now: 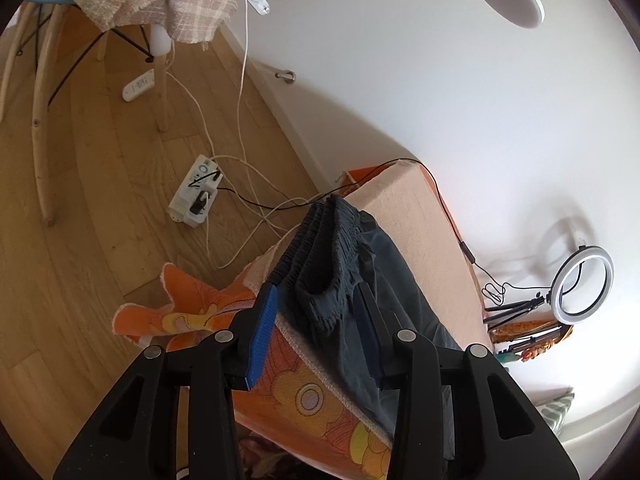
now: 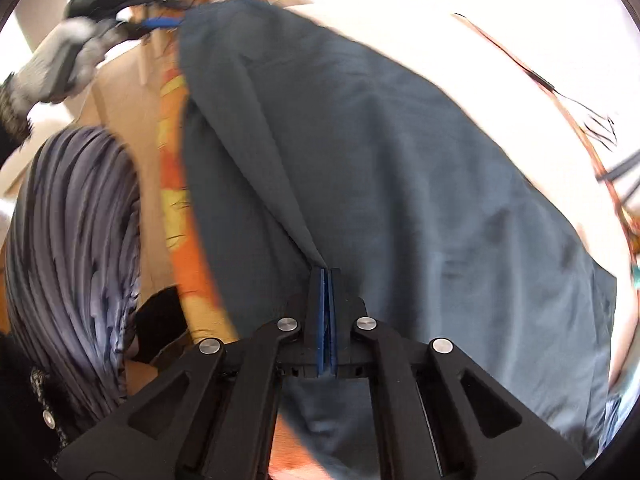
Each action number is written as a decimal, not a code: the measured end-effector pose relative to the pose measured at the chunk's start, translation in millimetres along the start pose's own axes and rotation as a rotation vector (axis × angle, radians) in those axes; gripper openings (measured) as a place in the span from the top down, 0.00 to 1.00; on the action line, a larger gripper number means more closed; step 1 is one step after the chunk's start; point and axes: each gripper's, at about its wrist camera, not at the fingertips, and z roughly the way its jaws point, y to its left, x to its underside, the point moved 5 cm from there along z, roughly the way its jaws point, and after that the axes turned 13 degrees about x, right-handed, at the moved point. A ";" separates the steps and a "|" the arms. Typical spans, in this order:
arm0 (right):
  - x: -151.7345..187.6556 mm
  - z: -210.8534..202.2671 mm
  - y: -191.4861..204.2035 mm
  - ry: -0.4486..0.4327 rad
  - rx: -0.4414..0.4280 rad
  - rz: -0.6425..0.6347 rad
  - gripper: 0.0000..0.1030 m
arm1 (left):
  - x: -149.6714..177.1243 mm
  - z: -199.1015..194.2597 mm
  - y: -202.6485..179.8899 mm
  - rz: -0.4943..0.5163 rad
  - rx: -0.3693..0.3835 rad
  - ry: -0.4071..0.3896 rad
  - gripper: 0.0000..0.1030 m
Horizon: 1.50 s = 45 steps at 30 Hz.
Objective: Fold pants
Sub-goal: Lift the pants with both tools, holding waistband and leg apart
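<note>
Pants [image 2: 360, 160], soft slate cloth, pinched in right tongs [image 2: 325, 276], waistband ruffled.

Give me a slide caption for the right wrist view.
Right hand-held gripper shut on a pinched fold of the dark blue pants.

Both views are bright daylight with strong fisheye bending and dark rims at the corners. The left wrist view is sharp; the wall [image 1: 460, 92] ahead glares white, and a ring light [image 1: 582, 285] to the gripper's right throws a soft shadow on it. The right wrist view is smeared by motion blur, worst toward its upper left, and the tabletop [image 2: 420, 32] ahead is blown out
</note>
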 end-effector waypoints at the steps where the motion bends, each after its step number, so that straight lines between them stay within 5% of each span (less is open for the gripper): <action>1: 0.2 -0.8 -0.6 0.006 -0.032 0.017 0.98 | 0.9 1.3 3.1 -0.014 -0.008 0.006 0.61; 20: 2.7 1.1 20.6 0.010 -0.066 -0.015 0.98 | -2.3 32.1 7.0 -0.015 -0.072 0.015 0.60; 22: 2.6 1.4 20.8 0.009 -0.068 -0.013 0.98 | -3.8 33.6 6.8 0.000 -0.077 -0.002 0.64; 24: 2.4 1.6 21.0 0.007 -0.072 -0.010 0.98 | -4.7 35.6 9.4 0.003 -0.090 -0.017 0.81; 31: 5.2 -0.6 24.4 0.008 -0.082 -0.013 0.98 | -4.7 39.2 9.7 0.041 -0.080 -0.051 0.85; 37: 5.1 -1.5 27.3 0.013 -0.085 -0.007 0.98 | -15.3 38.8 12.7 -0.002 -0.061 -0.060 0.70; 38: 5.2 -1.7 28.2 0.013 -0.083 -0.008 0.98 | -17.1 38.9 15.6 -0.021 -0.098 -0.064 0.54; 39: 5.4 -1.3 28.4 0.013 -0.082 -0.009 0.98 | -19.0 39.7 20.1 -0.048 -0.125 -0.062 0.49; 45: 4.6 -1.9 27.6 0.018 -0.086 -0.011 0.98 | -17.7 49.8 21.4 -0.042 -0.083 -0.058 0.51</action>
